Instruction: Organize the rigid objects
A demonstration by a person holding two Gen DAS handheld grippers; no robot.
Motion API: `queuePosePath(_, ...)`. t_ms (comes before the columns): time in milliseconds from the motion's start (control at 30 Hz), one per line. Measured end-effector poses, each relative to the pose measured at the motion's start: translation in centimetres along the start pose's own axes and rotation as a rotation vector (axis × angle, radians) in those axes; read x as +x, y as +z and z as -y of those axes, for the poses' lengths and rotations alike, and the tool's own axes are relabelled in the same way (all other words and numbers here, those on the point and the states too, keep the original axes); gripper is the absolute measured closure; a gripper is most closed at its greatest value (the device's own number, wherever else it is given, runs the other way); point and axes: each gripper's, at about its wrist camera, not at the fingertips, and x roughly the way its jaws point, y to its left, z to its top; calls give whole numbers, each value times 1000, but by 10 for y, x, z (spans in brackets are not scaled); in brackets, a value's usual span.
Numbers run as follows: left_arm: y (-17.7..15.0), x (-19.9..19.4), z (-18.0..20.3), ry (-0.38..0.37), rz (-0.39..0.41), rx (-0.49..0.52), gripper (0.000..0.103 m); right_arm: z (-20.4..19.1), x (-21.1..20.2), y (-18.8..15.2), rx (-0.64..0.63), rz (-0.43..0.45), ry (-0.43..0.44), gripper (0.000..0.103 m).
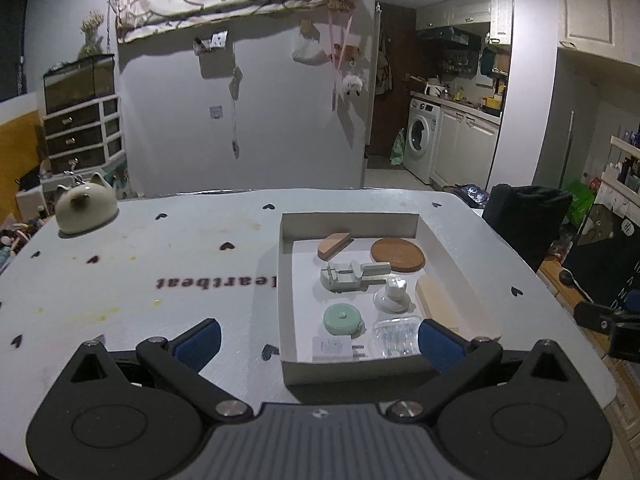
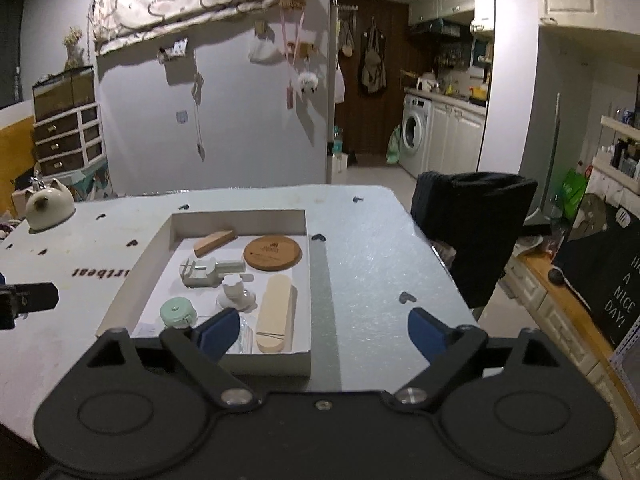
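Both my tongs, left (image 1: 318, 340) and right (image 2: 324, 332), gape wide, empty, above the white tray (image 2: 240, 364) just ahead; my right pad (image 1: 438, 342) hides part of its clear packet (image 1: 394, 336).

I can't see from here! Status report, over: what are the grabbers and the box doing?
Left gripper open, empty. Right gripper open, empty. Box filled, coaster inside. Nothing blocking.

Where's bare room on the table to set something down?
Bare tabletop right of the white box, and between the box and the cat-eared pot. Crowded: inside the box, cork coaster to mint tape measure.
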Motion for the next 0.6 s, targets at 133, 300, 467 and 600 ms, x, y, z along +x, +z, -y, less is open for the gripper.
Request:
queuePosePath(133,-11,-14,3,11,12,-1,0,-1,-20,-8,-25,41,8,2)
queuePosePath(300,-22,-32,6,12,25,-5,0,1,-39,-15,-29,77,2,0)
queuePosePath(467,-27,-44,5,18,39,-20,0,-1,-53,-19,-48,113,5,0)
queuePosePath(600,-28,-49,3,22,53,-28,0,-4,-59,-20,-53,124,20,0)
